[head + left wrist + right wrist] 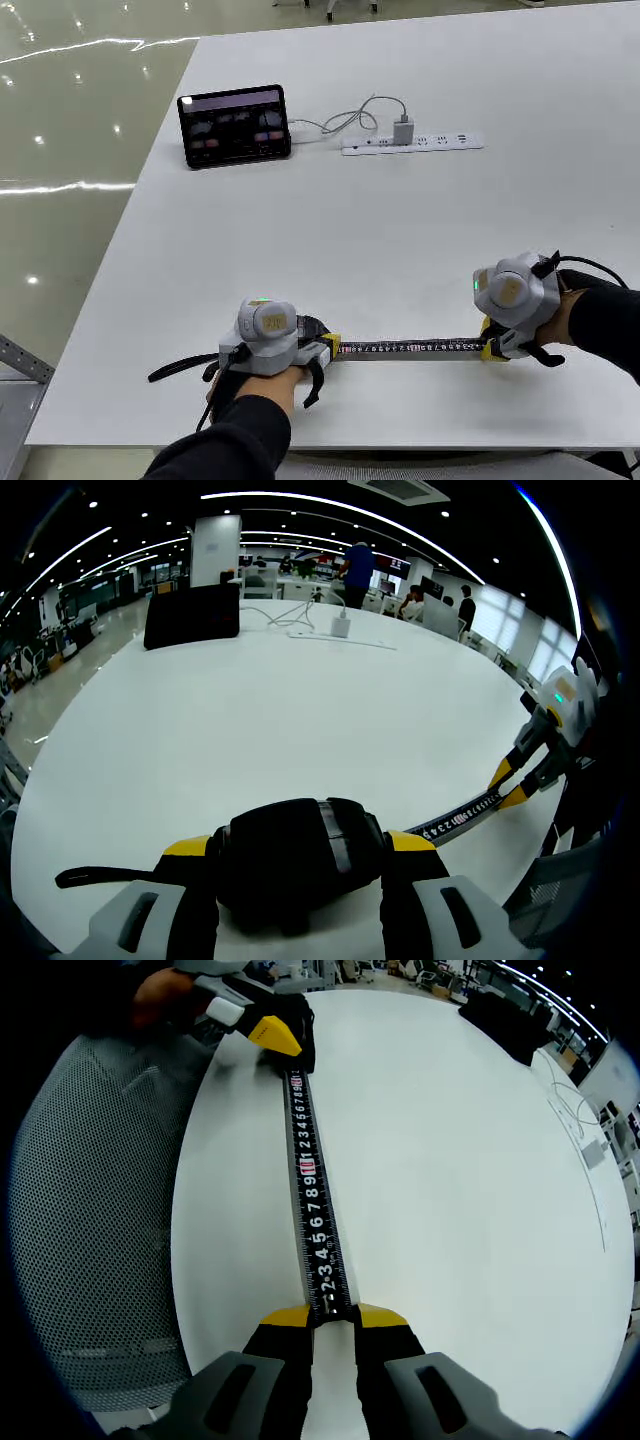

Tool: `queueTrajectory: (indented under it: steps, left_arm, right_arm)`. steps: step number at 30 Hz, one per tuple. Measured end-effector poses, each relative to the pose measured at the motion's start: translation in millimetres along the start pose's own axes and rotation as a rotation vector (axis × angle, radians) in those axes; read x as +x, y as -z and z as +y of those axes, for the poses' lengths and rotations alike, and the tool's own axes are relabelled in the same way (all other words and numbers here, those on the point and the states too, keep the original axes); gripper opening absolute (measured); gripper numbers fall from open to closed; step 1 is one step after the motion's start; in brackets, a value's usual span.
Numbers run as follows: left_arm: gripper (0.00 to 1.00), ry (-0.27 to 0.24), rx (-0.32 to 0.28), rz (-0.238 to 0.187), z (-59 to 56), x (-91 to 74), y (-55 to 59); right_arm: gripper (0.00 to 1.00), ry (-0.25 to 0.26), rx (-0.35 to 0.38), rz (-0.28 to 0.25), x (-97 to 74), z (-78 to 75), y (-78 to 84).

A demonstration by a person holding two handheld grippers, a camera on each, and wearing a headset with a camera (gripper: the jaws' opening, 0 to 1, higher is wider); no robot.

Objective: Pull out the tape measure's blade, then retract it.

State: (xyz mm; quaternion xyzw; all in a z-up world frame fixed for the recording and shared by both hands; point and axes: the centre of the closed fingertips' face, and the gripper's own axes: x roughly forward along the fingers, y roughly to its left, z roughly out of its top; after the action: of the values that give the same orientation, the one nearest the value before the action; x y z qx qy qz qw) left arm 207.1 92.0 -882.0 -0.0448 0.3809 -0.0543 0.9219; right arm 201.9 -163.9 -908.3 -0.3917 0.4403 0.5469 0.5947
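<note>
Blade (312,1190) pinched at its tip by right gripper (332,1318), case (285,870) clamped in left gripper (298,843) (thin springy steel, likely to snap back).

Left hand-held gripper (298,848) clamped; right (326,1314) likewise.

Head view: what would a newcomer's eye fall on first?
The tape blade lies stretched along the table's near edge, between the left gripper clamping the black case and the right gripper pinching the blade's tip. Farther back are a tablet and a white power strip.
</note>
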Motion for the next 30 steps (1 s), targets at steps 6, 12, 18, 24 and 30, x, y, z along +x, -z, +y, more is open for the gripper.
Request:
queueTrajectory:
  steps: [6,12,18,24,30]
  left_arm:
    - [0.62,0.000,-0.001,0.001,0.3,0.4,-0.2]
    - [0.62,-0.002,-0.001,0.001,0.3,0.2,-0.3]
    - [0.62,-0.002,-0.004,0.001,0.5,0.4,-0.4]
    - [0.62,-0.002,-0.005,0.002,0.5,0.4,-0.5]
    - [0.62,-0.003,-0.006,0.000,0.2,0.3,-0.6]
  right_arm:
    - [0.11,0.001,0.007,0.013,0.7,-0.2,-1.7]
    - [0.11,0.010,0.021,0.000,1.4,0.0,-4.1]
    - [0.11,0.016,0.027,-0.009,2.7,0.7,-7.6]
    - [0.11,0.018,0.025,-0.011,4.0,0.9,-10.8]
    - [0.11,0.017,0.017,-0.018,5.2,1.4,-15.0]
